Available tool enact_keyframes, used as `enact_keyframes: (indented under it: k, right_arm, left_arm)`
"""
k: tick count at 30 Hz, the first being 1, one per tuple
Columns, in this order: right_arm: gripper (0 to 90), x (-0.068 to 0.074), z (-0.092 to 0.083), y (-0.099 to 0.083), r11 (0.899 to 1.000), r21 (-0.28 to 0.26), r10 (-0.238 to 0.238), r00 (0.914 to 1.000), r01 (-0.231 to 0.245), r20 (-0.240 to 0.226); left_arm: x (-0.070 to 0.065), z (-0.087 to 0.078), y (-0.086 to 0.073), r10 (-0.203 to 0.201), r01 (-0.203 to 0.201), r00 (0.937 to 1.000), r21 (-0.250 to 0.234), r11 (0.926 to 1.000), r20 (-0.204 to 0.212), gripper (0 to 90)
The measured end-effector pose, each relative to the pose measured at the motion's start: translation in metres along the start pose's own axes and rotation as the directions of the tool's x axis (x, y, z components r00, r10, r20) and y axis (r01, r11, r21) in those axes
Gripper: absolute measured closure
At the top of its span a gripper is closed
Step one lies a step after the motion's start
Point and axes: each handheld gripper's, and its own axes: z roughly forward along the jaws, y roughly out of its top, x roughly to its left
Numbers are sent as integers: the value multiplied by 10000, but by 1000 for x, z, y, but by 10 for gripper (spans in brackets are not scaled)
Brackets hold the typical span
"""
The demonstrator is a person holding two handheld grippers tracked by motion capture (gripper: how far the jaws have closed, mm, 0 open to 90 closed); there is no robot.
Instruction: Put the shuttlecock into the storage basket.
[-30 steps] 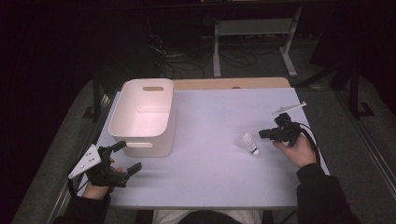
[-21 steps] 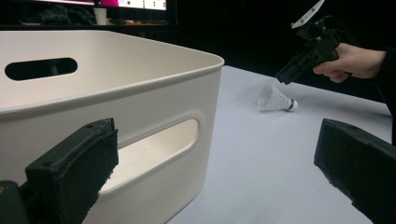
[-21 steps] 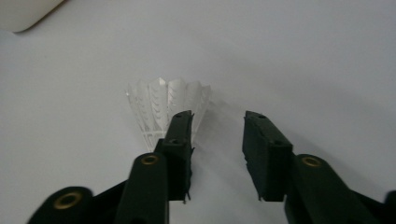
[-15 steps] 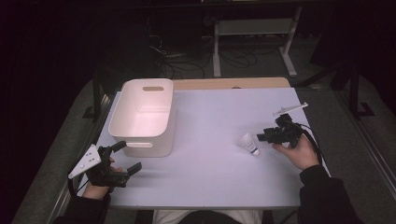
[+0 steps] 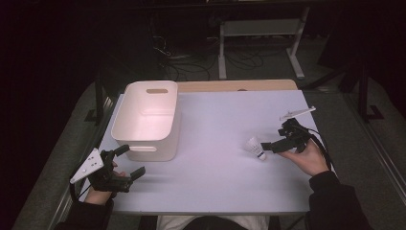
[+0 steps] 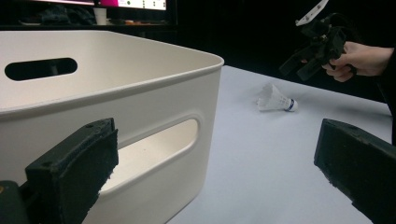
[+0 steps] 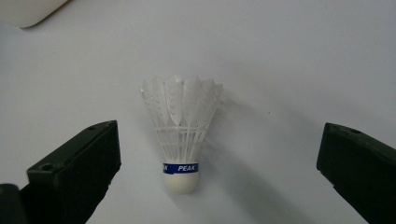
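Note:
A white feather shuttlecock (image 5: 255,147) with a blue band lies on its side on the pale table (image 5: 215,120), right of centre. My right gripper (image 5: 271,145) hovers open just to its right, jaws pointing at it. In the right gripper view the shuttlecock (image 7: 180,126) lies between and slightly beyond the two wide-apart jaws of the right gripper (image 7: 218,140), cork end nearest, untouched. My left gripper (image 5: 130,161) rests open at the near left, just in front of the white bin (image 5: 148,120). The left gripper view looks past the open left gripper (image 6: 215,149) at the bin (image 6: 140,93) and the distant shuttlecock (image 6: 275,99).
The bin is empty and has slot handles; its corner (image 7: 28,11) shows in the right gripper view. A wooden strip (image 5: 234,85) runs along the table's far edge. Behind it are dark floor, cables and a metal stand (image 5: 258,28). The other hand's gripper (image 6: 310,49) hangs above the table.
My right gripper has edged slightly down and left, closer to the shuttlecock. The shuttlecock, the bin and the left gripper have not moved.

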Motion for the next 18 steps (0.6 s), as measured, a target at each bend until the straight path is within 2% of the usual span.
enact_keyframes:
  k: [18]
  right_arm:
    - [0, 8, 9, -1, 9982, 481, -345, 9992, 353, -185]
  left_arm:
    - [0, 0, 0, 12, -12, 10000, -2, 10000, 7, 0]
